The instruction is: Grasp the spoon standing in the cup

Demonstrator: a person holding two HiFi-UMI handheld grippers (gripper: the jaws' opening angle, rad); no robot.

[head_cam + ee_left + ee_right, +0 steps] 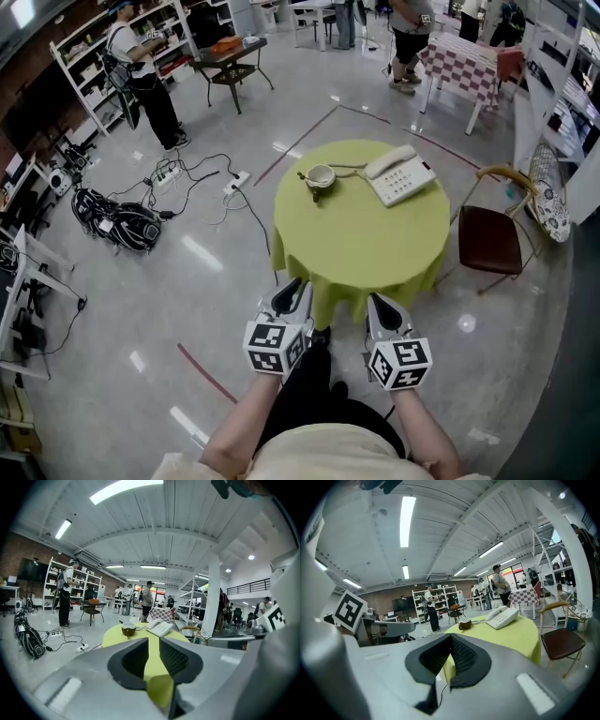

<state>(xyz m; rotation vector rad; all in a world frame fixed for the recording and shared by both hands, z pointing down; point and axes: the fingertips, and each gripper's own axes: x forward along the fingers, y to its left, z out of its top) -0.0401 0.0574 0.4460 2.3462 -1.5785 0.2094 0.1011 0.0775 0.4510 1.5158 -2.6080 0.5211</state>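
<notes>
A brown cup point(321, 176) stands at the far side of the round table with the yellow-green cloth point(361, 253); a spoon point(305, 176) rests in it, its handle leaning left. A cream telephone point(398, 175) lies to the cup's right. Both grippers hover at the table's near edge, well short of the cup. My left gripper point(291, 286) has a narrow gap between its jaws with nothing in it; in the left gripper view point(153, 649) the cup point(128, 629) shows far beyond the gap. My right gripper point(380, 302) is shut and empty point(450, 639), with the cup point(464, 625) far ahead.
A chair with a dark red seat point(489, 239) stands right of the table. Cables and a black bag point(122, 225) lie on the floor at left. Further back are a small dark table point(230, 61), a checked-cloth table point(464, 61), shelves and several people.
</notes>
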